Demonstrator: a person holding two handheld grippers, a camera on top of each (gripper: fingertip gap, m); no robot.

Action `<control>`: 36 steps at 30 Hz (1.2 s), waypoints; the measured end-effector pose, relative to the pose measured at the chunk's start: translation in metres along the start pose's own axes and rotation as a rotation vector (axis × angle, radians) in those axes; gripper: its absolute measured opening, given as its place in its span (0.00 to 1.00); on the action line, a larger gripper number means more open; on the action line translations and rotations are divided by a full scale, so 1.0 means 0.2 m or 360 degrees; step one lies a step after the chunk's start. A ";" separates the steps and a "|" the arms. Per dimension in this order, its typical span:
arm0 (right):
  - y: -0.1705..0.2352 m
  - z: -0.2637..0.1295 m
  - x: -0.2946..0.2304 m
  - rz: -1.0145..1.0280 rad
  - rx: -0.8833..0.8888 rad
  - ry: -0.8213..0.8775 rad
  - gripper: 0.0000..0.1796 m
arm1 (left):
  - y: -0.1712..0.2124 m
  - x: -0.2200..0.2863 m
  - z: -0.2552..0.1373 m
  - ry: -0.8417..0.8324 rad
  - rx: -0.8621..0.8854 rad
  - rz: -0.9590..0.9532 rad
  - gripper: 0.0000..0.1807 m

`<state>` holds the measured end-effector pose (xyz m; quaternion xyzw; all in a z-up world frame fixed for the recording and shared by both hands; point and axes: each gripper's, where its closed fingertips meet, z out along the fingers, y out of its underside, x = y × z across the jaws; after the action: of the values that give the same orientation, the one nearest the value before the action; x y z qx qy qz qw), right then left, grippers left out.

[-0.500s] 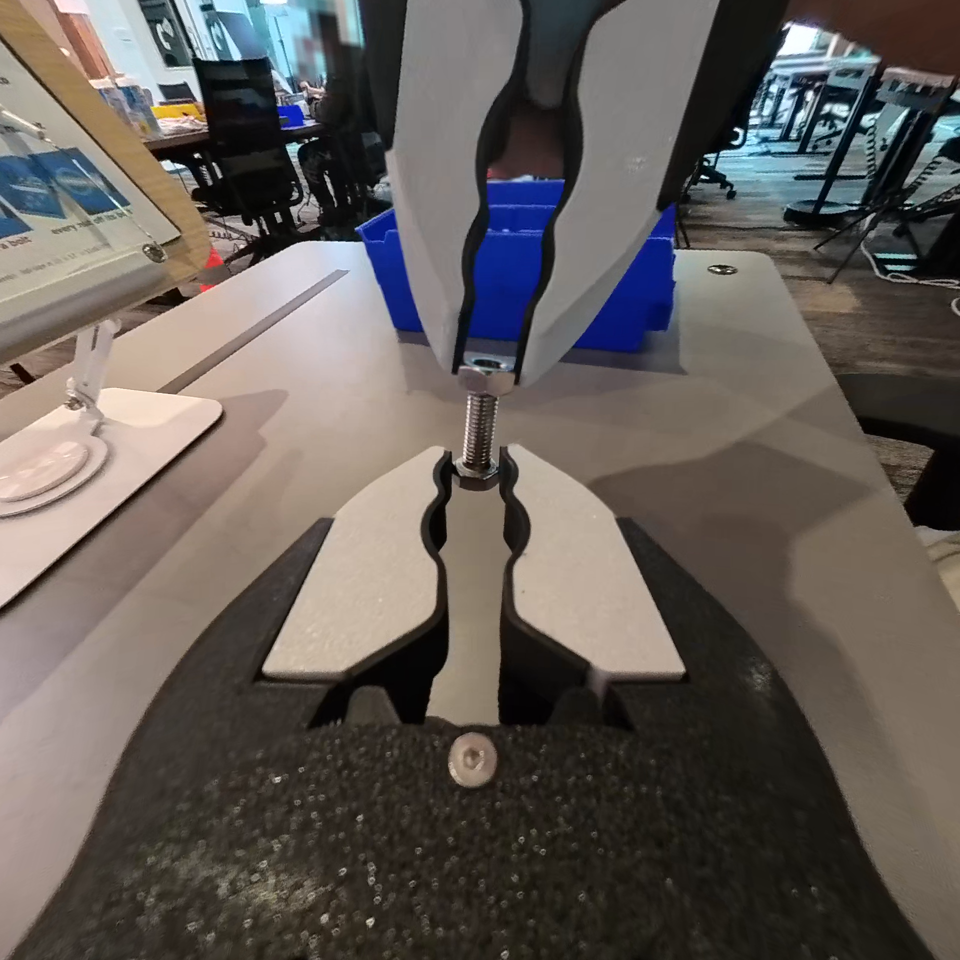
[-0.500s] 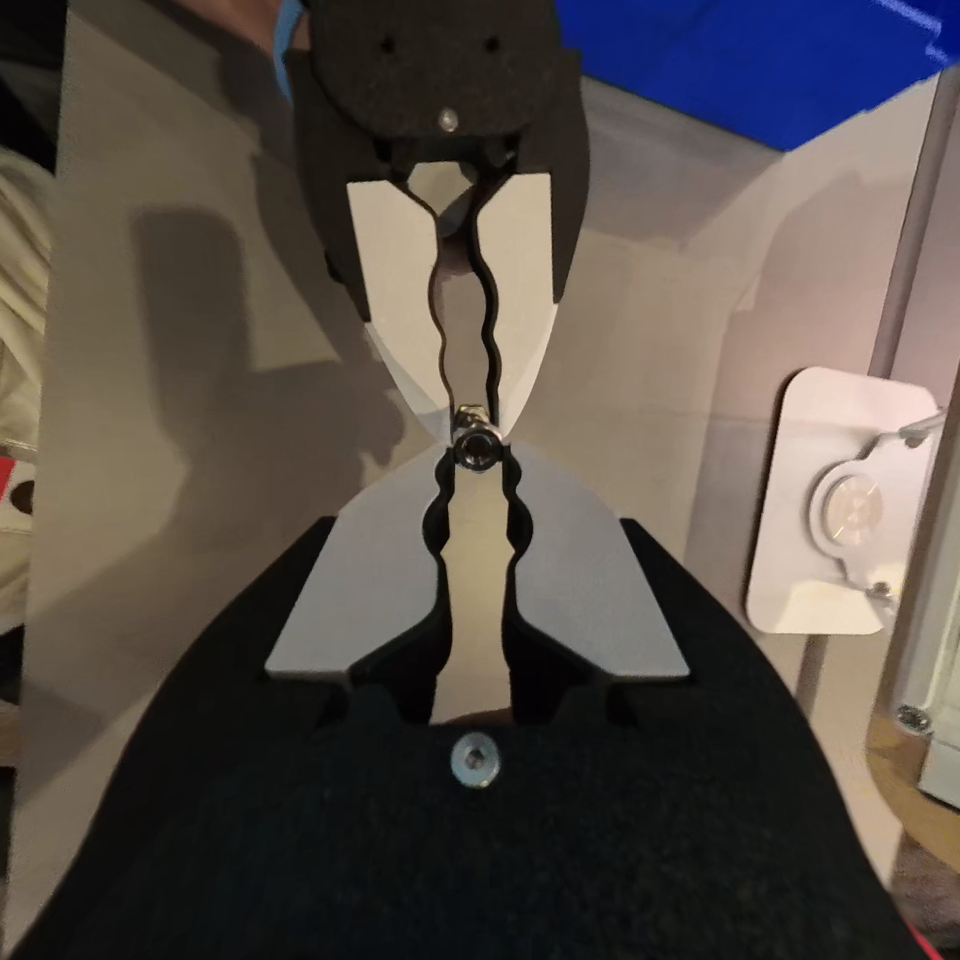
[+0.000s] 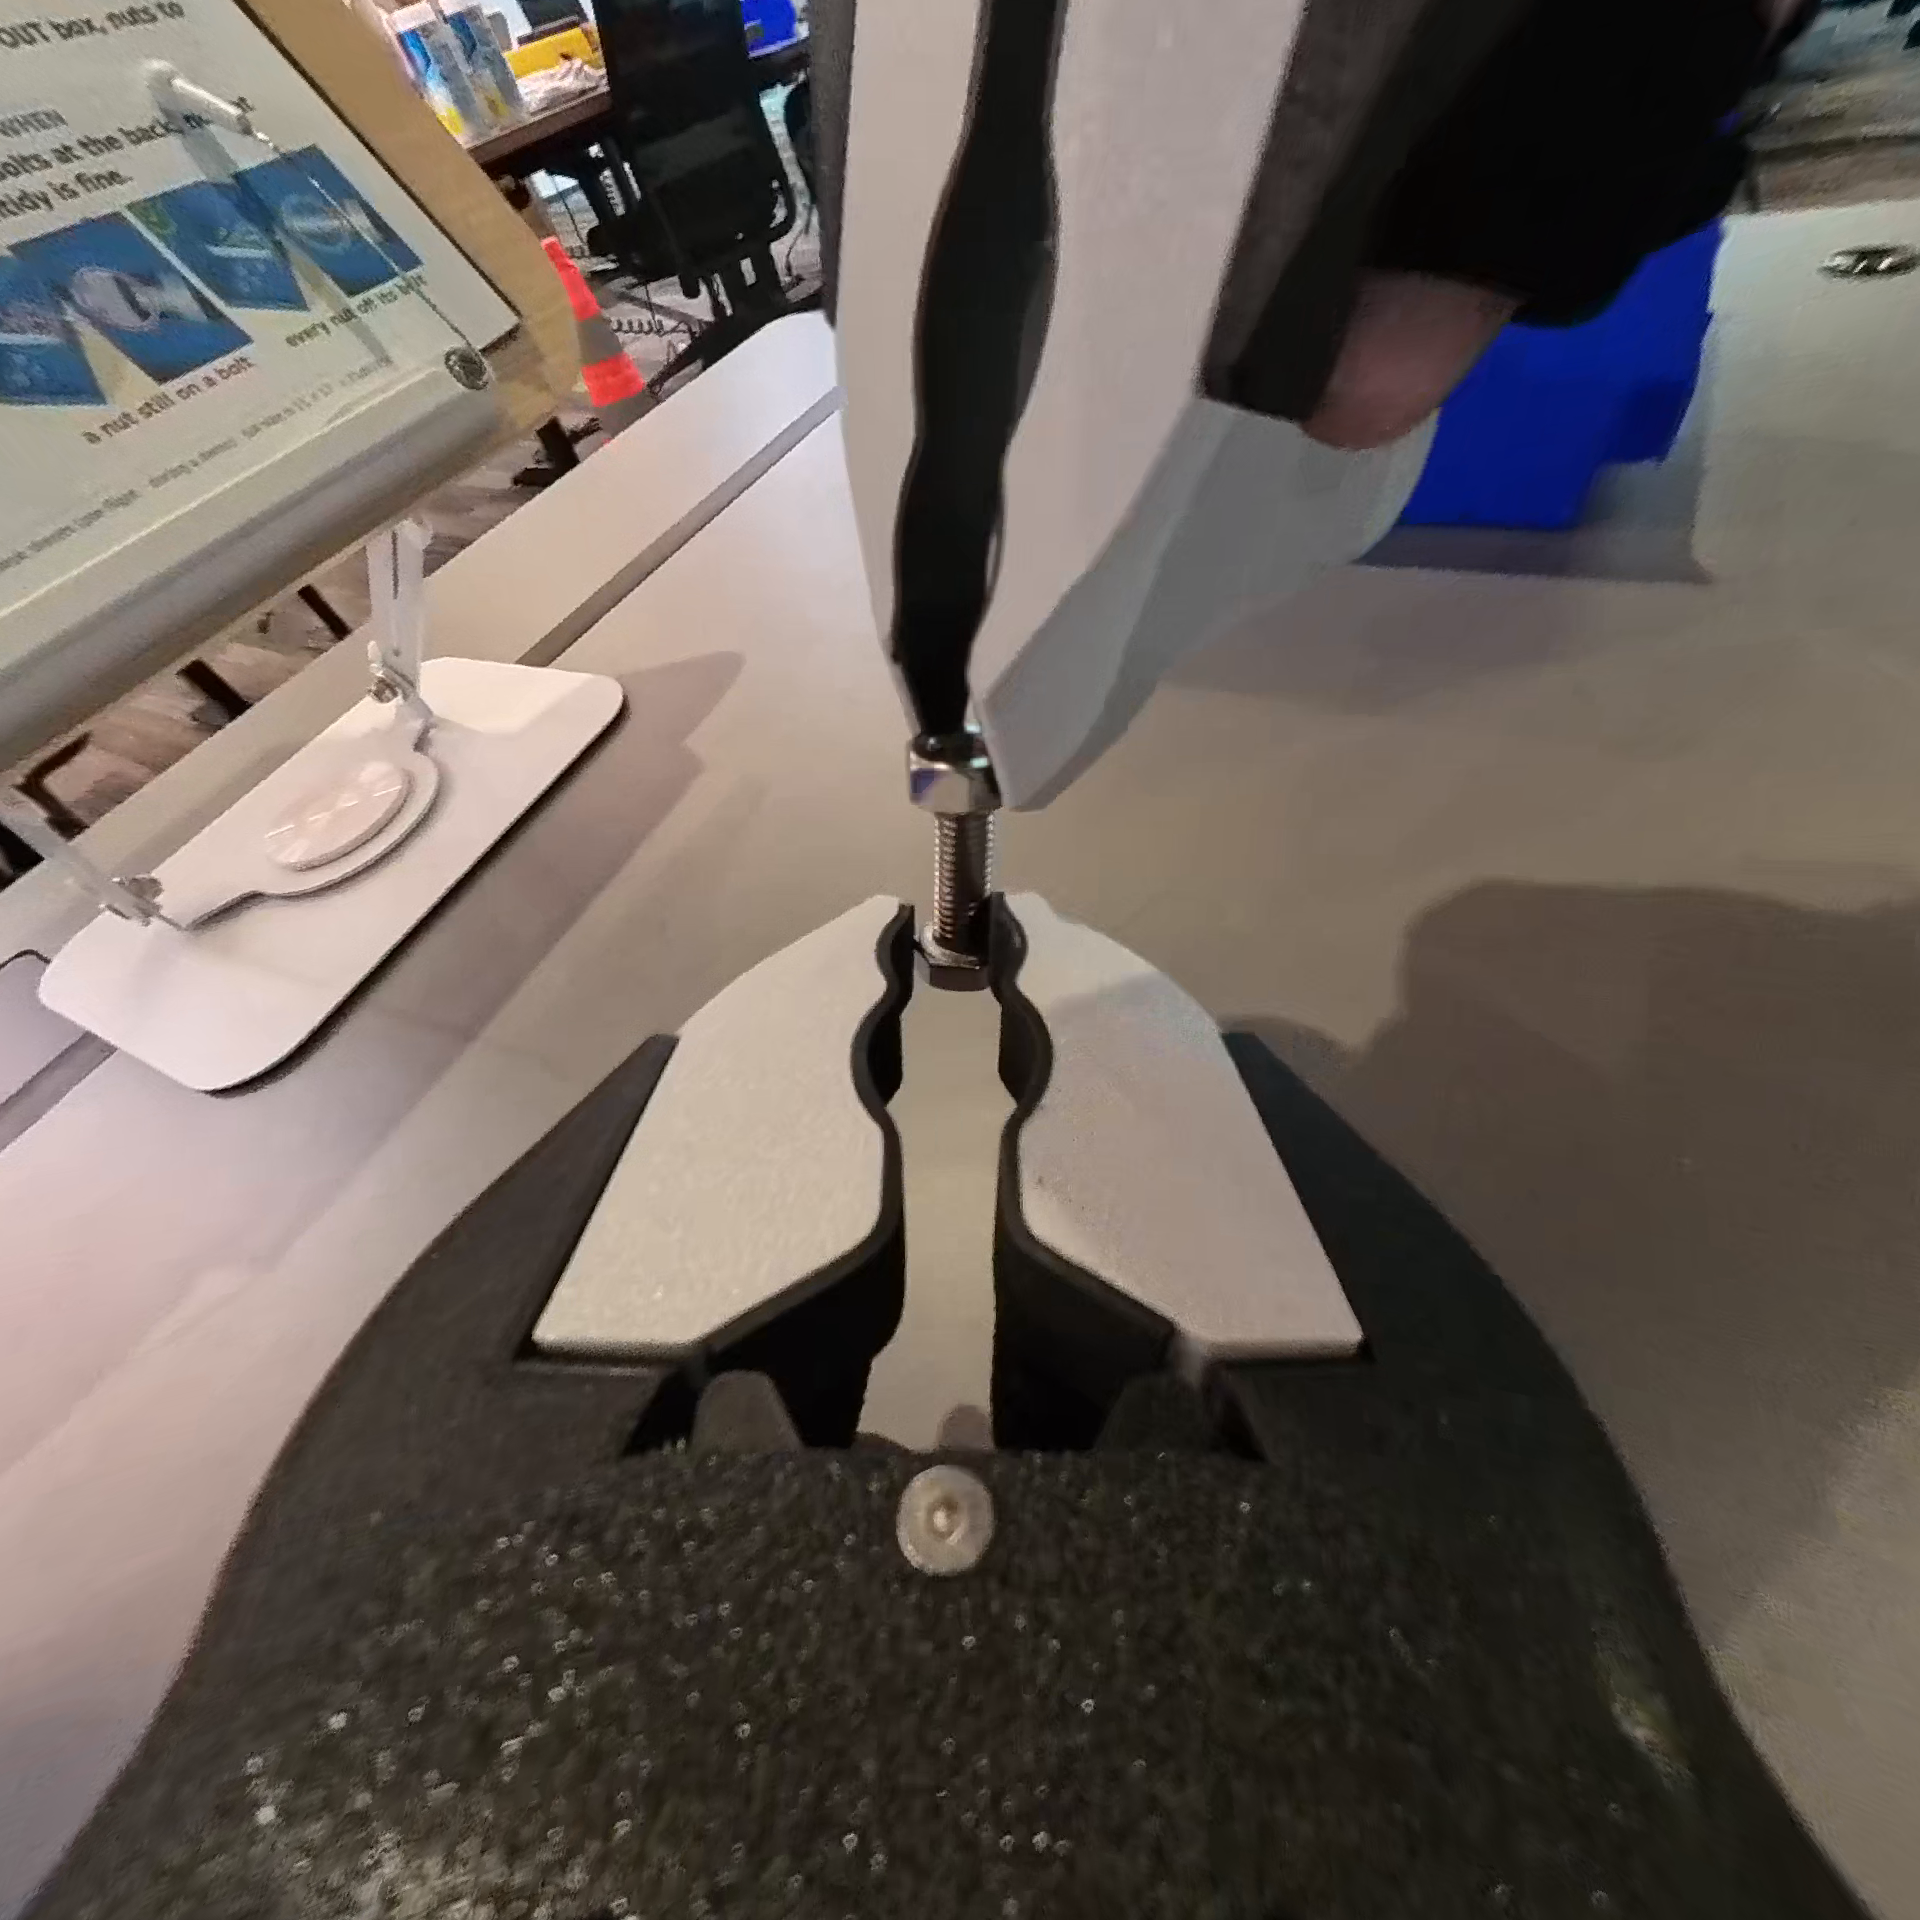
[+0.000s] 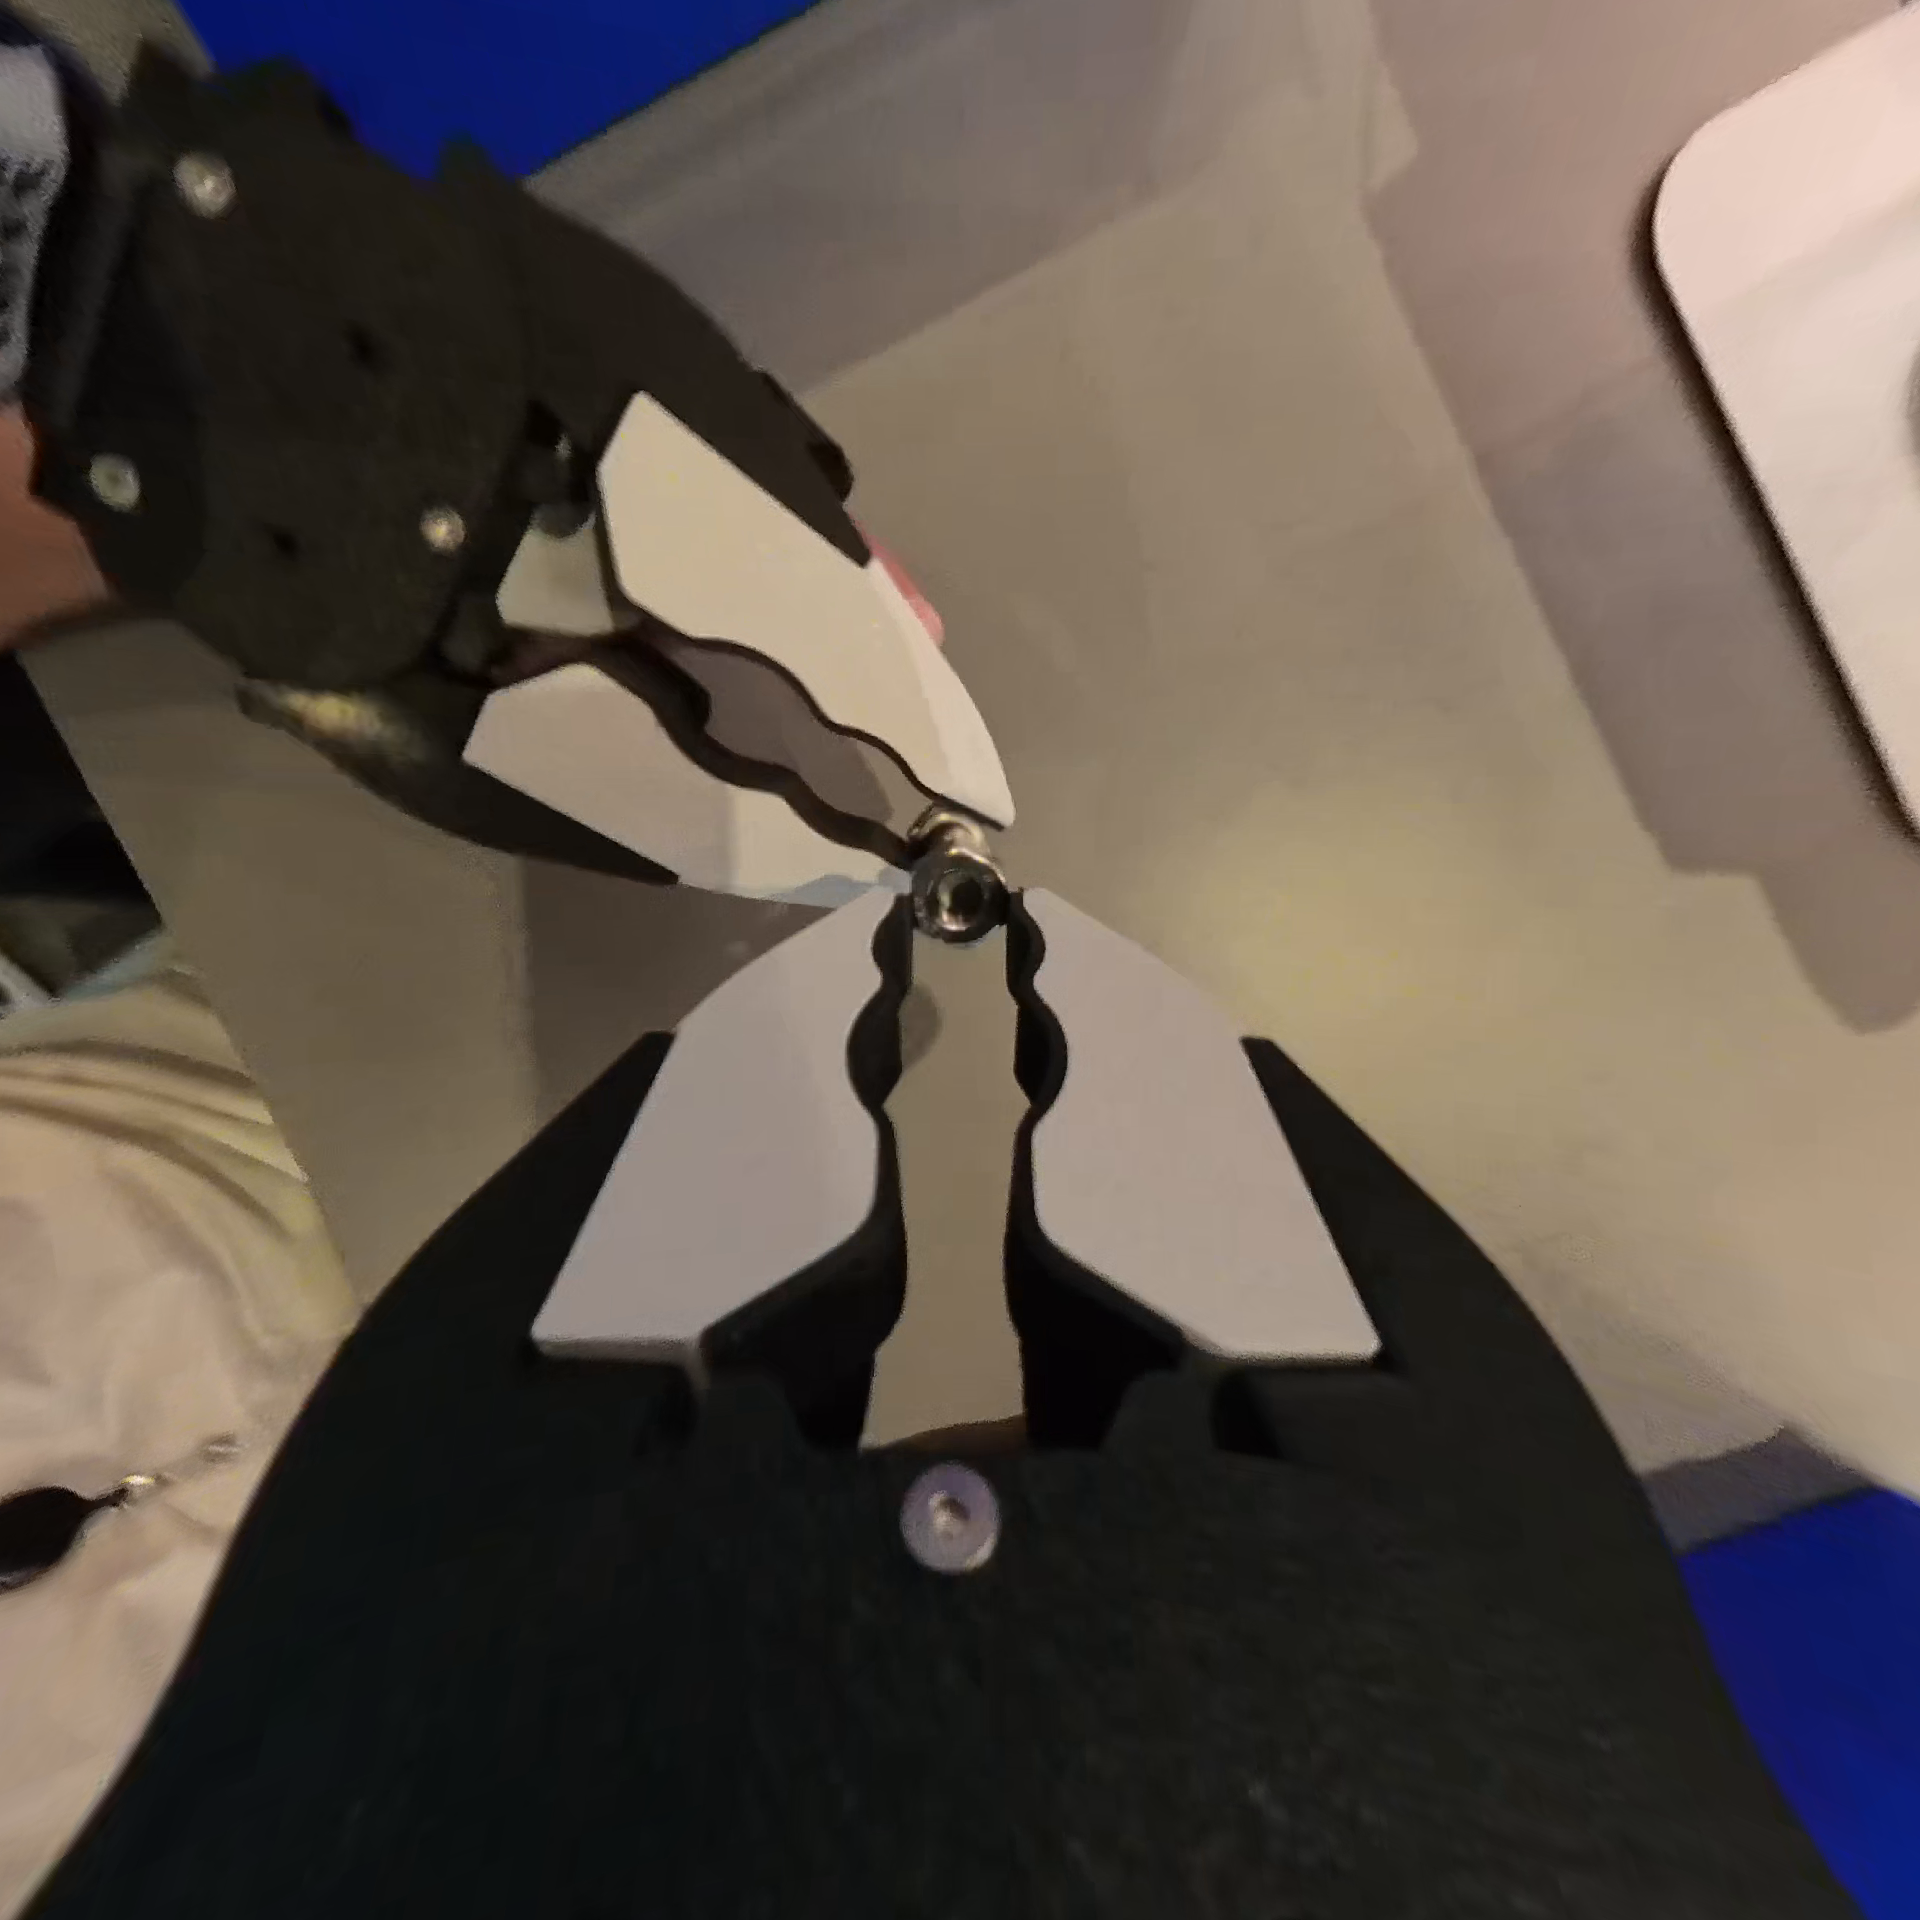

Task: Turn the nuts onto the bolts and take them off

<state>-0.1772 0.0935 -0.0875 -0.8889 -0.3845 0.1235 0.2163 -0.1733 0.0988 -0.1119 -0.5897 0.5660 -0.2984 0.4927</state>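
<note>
Two tools share one bolt (image 3: 961,878) above the tabletop (image 3: 1351,831): left tool (image 3: 956,951) pinched on the lower hex, right tool (image 4: 956,914) clamped on the upper nut (image 3: 948,771). Keep the axes in line, twist smoothly, no side load.

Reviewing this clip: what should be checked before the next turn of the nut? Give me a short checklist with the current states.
1. Left gripper shut on the lower end of the bolt: ok.
2. Right gripper shut on the nut at the bolt's top end: ok.
3. Nut sitting square on the bolt, not cocked: ok, as far as the left wrist view shows.
4. Nut's thread actually engaged with the bolt: cannot tell.
5. Bare thread showing between the two grippers for the nut to travel along: ok.
6. Fingers of the two grippers apart from each other: ok in the left wrist view; the right wrist view is too close to tell.
</note>
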 end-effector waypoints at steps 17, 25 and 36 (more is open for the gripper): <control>0.00 0.04 0.00 0.0889 0.0153 -0.0331 0.13 | 0.03 -0.02 0.03 -0.0127 -0.0069 0.0076 0.05; -0.19 -0.22 -0.02 0.0452 0.0750 -0.0473 0.23 | -0.10 -0.02 -0.05 0.0120 0.0227 -0.0295 0.05; -0.12 -0.27 -0.10 -0.0214 0.1465 -0.0157 0.24 | -0.15 0.09 -0.08 0.0441 0.0351 -0.0426 0.05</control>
<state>-0.1841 0.0777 -0.0284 -0.6666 -0.3564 0.3090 0.5771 -0.1741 0.0744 -0.0820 -0.5557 0.5088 -0.4994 0.4277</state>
